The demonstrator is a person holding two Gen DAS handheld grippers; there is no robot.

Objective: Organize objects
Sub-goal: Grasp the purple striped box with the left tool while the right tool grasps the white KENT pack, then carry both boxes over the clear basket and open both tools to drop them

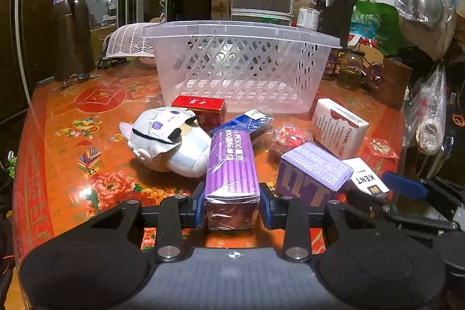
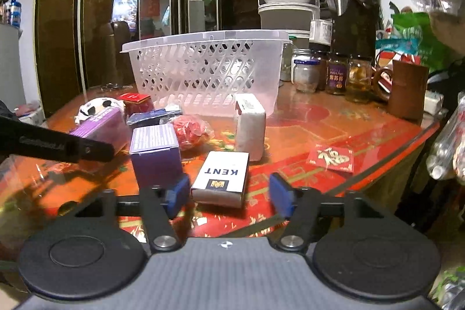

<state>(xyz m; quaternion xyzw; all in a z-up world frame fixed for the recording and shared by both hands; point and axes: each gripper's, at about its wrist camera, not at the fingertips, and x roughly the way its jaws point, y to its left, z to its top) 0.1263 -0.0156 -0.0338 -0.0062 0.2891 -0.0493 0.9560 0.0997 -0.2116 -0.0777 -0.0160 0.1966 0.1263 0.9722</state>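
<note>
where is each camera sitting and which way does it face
Left wrist: on the left gripper, low over the table, facing the basket; its blue fingers clamp the long purple box.
Right wrist: on the right gripper, facing the same basket; its open fingers flank the KENT pack, and the left gripper's black arm crosses at left.
Shared: basket, KENT pack, purple cube box, white box.

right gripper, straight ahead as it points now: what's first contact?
Most likely the white KENT box, lying flat between the open fingers of the right gripper. Beyond it stands the white box, then the clear basket. Depth is approximate through the fisheye.
</note>
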